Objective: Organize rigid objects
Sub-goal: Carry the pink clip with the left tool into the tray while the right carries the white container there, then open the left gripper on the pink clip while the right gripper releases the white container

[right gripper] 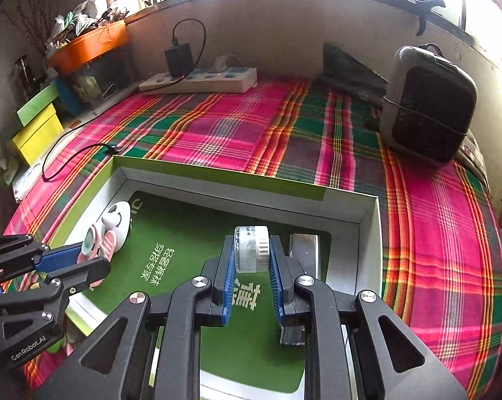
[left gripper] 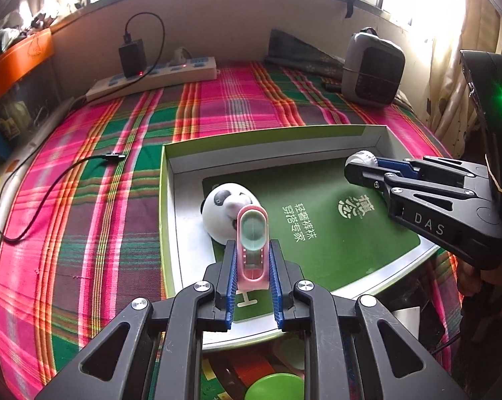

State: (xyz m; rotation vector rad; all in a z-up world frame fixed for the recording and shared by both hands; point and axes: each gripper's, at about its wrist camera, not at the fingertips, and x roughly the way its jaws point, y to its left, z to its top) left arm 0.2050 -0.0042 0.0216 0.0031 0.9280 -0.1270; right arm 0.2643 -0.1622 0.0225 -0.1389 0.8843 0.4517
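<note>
Both claws are clamped on something, each poised over the open green-rimmed box on the plaid bedspread. Nearest in its own view, the left gripper pinches a small pink device with a pale green oval window between its blue ribbed pads, jaws drawn in narrow and the object standing upright between them. Just past its tip, inside the box, lies a rounded white panda-faced figure on the green printed sheet that lines the bottom. To the right, the right gripper holds a small white-and-clear cylinder with a ridged cap sideways between its pads, above the far right part of the box.

From the right wrist, a shiny metallic piece shows just beyond the cylinder against the box's inner wall, and a dark little block sits under the right finger; neither appears from the left. The left wrist alone shows a green round lid below the box's near edge.

Farther off, a black cable trails across the cloth. At the back wall sit a white power strip with a black adapter plugged in, and a grey heater-like appliance. An orange tray sits high on the left.
</note>
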